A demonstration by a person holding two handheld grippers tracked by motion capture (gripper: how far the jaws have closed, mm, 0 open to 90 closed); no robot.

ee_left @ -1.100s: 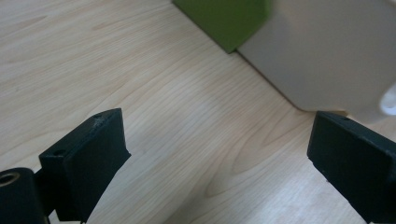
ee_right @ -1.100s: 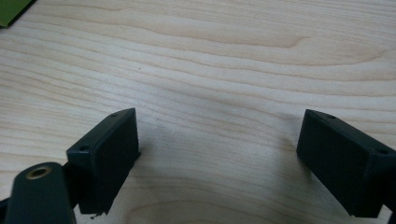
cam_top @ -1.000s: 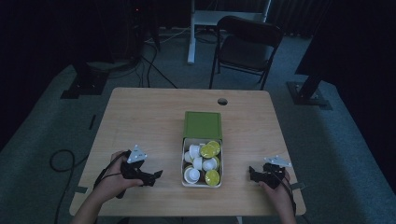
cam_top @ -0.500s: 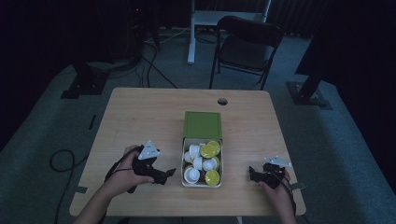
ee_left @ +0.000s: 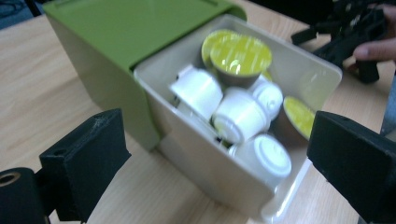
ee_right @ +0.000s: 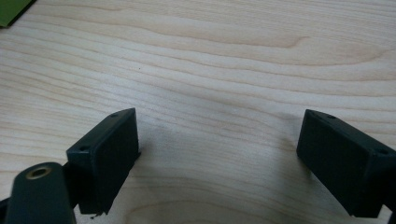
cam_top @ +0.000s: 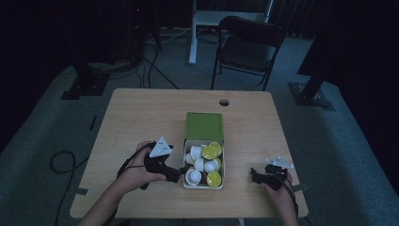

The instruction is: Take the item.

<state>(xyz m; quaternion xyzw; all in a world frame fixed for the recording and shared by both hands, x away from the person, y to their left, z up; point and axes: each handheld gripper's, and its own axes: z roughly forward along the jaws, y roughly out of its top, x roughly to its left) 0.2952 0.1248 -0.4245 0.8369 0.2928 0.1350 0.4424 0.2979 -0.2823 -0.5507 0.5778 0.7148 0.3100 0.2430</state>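
High view: green box (cam_top: 204, 126) with its white drawer (cam_top: 204, 185) pulled out, full of white and yellow-lidded coffee pods (cam_top: 210, 152), lies mid-table; long axis runs far edge to near edge, drawer's open end toward the near edge. Left gripper (cam_top: 184, 170) jaws wide, empty, at the drawer's left wall. Right gripper (cam_top: 252, 173) near the table's right near corner, jaws wide, empty.

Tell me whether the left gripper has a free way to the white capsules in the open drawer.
Probably yes. The left gripper hovers open at the drawer, its top uncovered, white capsules lying exposed on the heap. Only the drawer's near wall stands between.
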